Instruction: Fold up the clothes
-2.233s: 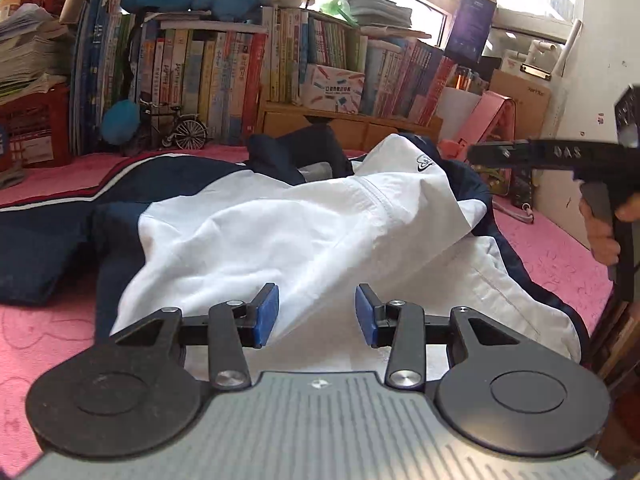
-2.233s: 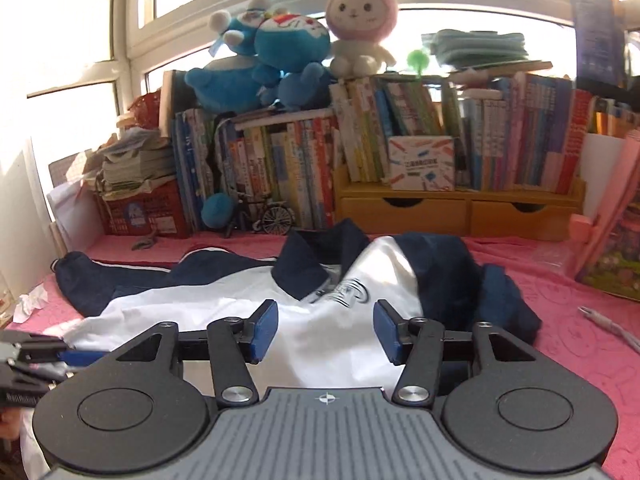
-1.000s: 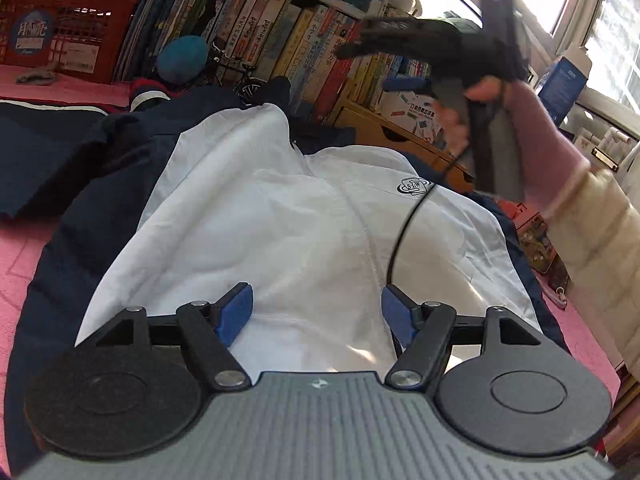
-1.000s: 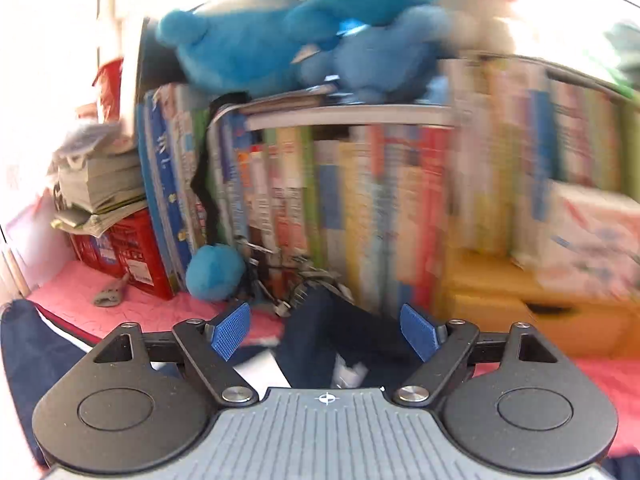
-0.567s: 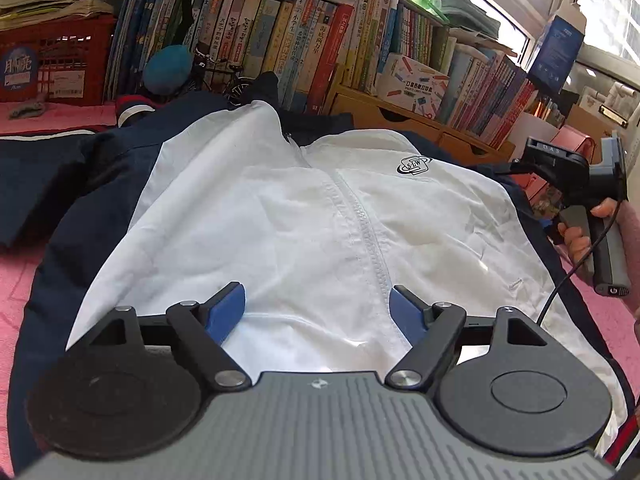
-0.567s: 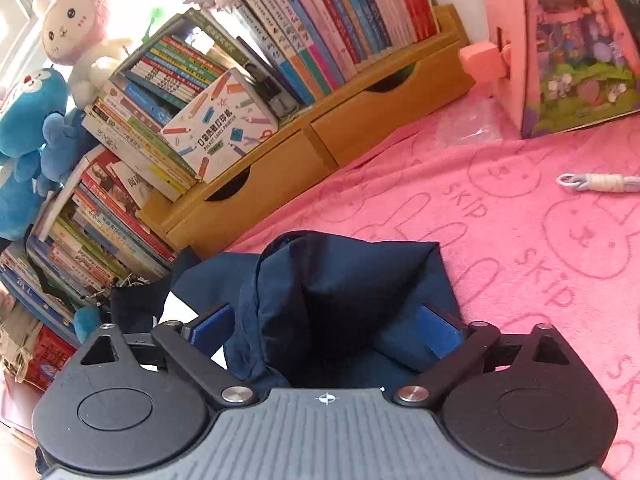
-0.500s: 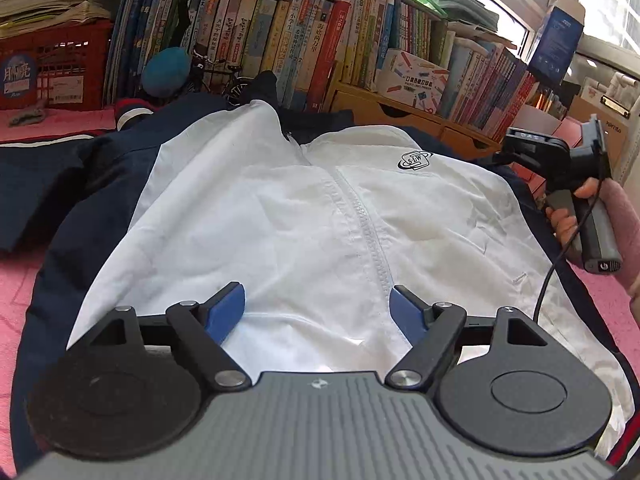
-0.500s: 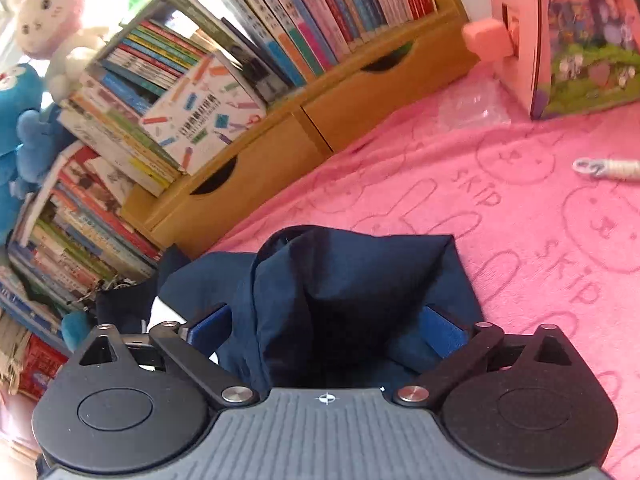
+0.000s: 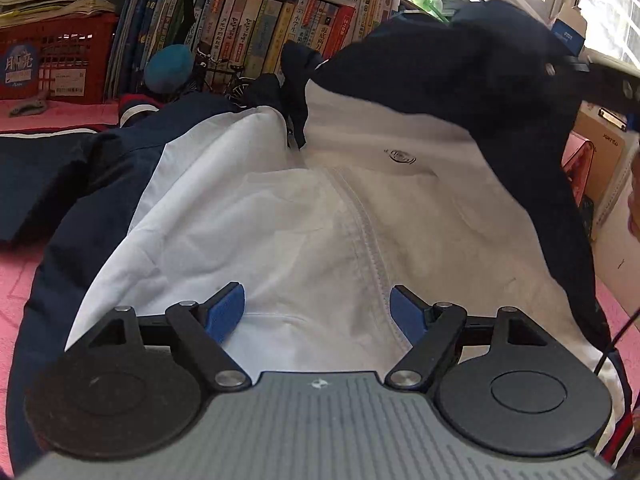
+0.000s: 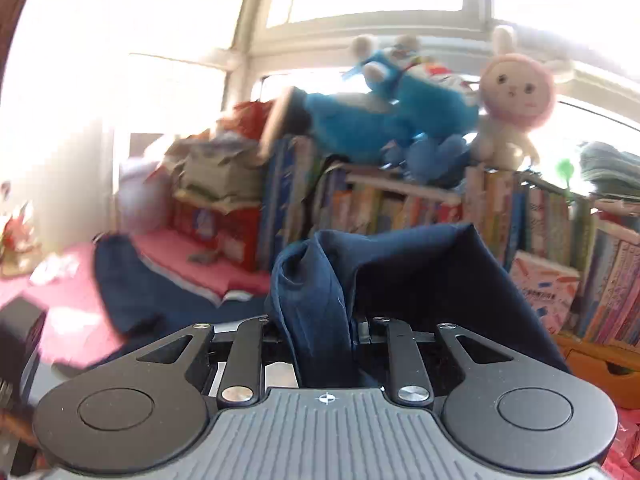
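A white jacket (image 9: 320,220) with navy sides and a zip lies front up on the pink cover. My left gripper (image 9: 318,312) hovers open just above its lower front, one blue pad on each side of the zip, with nothing between them. In the right wrist view my right gripper (image 10: 320,332) has its jaws closing on a bunched navy sleeve (image 10: 400,272), and the pads press on the cloth. In the left wrist view that sleeve (image 9: 480,80) hangs raised above the jacket's right shoulder, stretched from the upper right. The jacket's other navy sleeve (image 9: 48,176) lies flat at the left.
A row of books (image 9: 260,32) and a red crate (image 9: 52,60) stand behind the jacket. Plush toys (image 10: 400,120) sit on top of the books. Wooden drawers (image 10: 600,364) are at the right. The pink cover (image 9: 16,280) shows at the left.
My right gripper has shut on the navy sleeve and lifted it off the cover, swinging it up over the jacket. The left gripper has stayed above the jacket's front.
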Tool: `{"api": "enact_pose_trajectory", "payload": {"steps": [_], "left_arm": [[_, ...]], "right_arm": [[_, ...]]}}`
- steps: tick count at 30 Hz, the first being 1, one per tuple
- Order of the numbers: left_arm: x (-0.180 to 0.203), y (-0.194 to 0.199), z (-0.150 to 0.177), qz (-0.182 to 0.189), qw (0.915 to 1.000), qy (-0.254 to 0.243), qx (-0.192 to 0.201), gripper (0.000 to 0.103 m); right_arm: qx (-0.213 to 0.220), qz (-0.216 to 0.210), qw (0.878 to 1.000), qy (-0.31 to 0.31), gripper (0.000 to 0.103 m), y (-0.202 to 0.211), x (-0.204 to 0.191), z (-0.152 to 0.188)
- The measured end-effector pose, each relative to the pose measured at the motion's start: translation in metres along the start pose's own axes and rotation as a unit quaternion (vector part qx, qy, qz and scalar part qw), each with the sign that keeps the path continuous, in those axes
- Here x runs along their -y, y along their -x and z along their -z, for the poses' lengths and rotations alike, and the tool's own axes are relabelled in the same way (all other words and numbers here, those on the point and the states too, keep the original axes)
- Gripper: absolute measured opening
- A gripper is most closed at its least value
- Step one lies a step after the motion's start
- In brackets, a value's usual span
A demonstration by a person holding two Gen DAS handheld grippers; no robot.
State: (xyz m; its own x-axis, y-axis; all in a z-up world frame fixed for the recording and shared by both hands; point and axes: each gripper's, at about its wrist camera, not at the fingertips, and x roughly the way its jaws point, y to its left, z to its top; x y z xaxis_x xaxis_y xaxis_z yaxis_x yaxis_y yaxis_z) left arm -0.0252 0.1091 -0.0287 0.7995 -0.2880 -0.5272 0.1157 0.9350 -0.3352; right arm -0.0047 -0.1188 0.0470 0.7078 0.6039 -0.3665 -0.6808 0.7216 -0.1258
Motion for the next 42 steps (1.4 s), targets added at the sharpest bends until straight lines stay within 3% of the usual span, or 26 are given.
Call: {"api": "enact_pose_trajectory", "payload": {"steps": [8,10,12,14,15,17,20,21,24,25,27,28,30,31,32,34,37,40,42], "left_arm": [[-0.005,0.001,-0.001,0.013,0.9998,0.015,0.004,0.081],[-0.006,0.001,-0.001,0.014,0.9997,0.017,0.004,0.081],[-0.007,0.001,-0.001,0.016,0.9997,0.018,0.004,0.081],[-0.007,0.001,-0.001,0.018,0.9996,0.020,0.005,0.081],[-0.008,0.001,-0.001,0.018,0.9996,0.020,0.005,0.082],[-0.008,0.001,0.000,0.020,0.9996,0.021,0.005,0.083],[-0.009,0.001,0.000,0.021,0.9995,0.021,0.005,0.083],[-0.009,0.001,0.000,0.021,0.9995,0.022,0.005,0.083],[-0.009,0.001,0.000,0.021,0.9995,0.021,0.005,0.083],[-0.009,0.001,0.000,0.021,0.9995,0.021,0.005,0.083],[-0.009,0.001,0.001,0.022,0.9995,0.021,0.005,0.083],[-0.009,0.001,0.001,0.022,0.9995,0.021,0.005,0.083],[-0.009,0.001,0.001,0.022,0.9995,0.022,0.005,0.083],[-0.009,0.001,0.001,0.022,0.9995,0.022,0.006,0.083],[-0.009,0.000,0.001,0.022,0.9995,0.022,0.006,0.083],[-0.009,0.000,0.001,0.021,0.9995,0.023,0.006,0.083],[-0.009,0.000,0.001,0.023,0.9994,0.024,0.006,0.083],[-0.009,0.000,0.002,0.023,0.9994,0.025,0.007,0.084],[-0.009,0.000,0.002,0.023,0.9994,0.025,0.007,0.084]], "right_arm": [[-0.170,0.013,0.984,-0.052,0.025,0.047,-0.016,0.105],[-0.189,0.018,0.979,-0.077,0.033,0.061,-0.014,0.120],[-0.178,0.022,0.976,-0.124,0.045,0.080,-0.006,0.127],[-0.134,0.020,0.967,-0.215,0.062,0.097,0.016,0.123],[-0.107,0.023,0.957,-0.269,0.068,0.104,0.032,0.120],[-0.050,0.032,0.921,-0.385,0.084,0.112,0.069,0.116],[-0.007,0.043,0.881,-0.470,0.090,0.100,0.108,0.105],[-0.006,0.061,0.882,-0.466,0.091,0.091,0.114,0.095],[-0.044,0.143,0.923,-0.354,0.094,0.048,0.100,0.043],[-0.063,0.163,0.931,-0.321,0.099,0.028,0.093,0.028],[-0.102,0.187,0.931,-0.298,0.103,-0.014,0.086,0.012],[-0.129,0.193,0.925,-0.301,0.103,-0.035,0.086,0.011],[-0.183,0.199,0.911,-0.312,0.101,-0.072,0.088,0.014],[-0.209,0.191,0.901,-0.329,0.090,-0.083,0.091,0.023],[-0.234,0.182,0.891,-0.344,0.065,-0.094,0.094,0.033],[-0.244,0.153,0.872,-0.396,0.046,-0.094,0.100,0.053],[-0.201,0.156,0.883,-0.395,0.013,-0.057,0.103,0.061],[-0.133,0.215,0.900,-0.356,0.012,0.003,0.106,0.057],[-0.078,0.263,0.898,-0.345,0.012,0.050,0.111,0.059]]}}
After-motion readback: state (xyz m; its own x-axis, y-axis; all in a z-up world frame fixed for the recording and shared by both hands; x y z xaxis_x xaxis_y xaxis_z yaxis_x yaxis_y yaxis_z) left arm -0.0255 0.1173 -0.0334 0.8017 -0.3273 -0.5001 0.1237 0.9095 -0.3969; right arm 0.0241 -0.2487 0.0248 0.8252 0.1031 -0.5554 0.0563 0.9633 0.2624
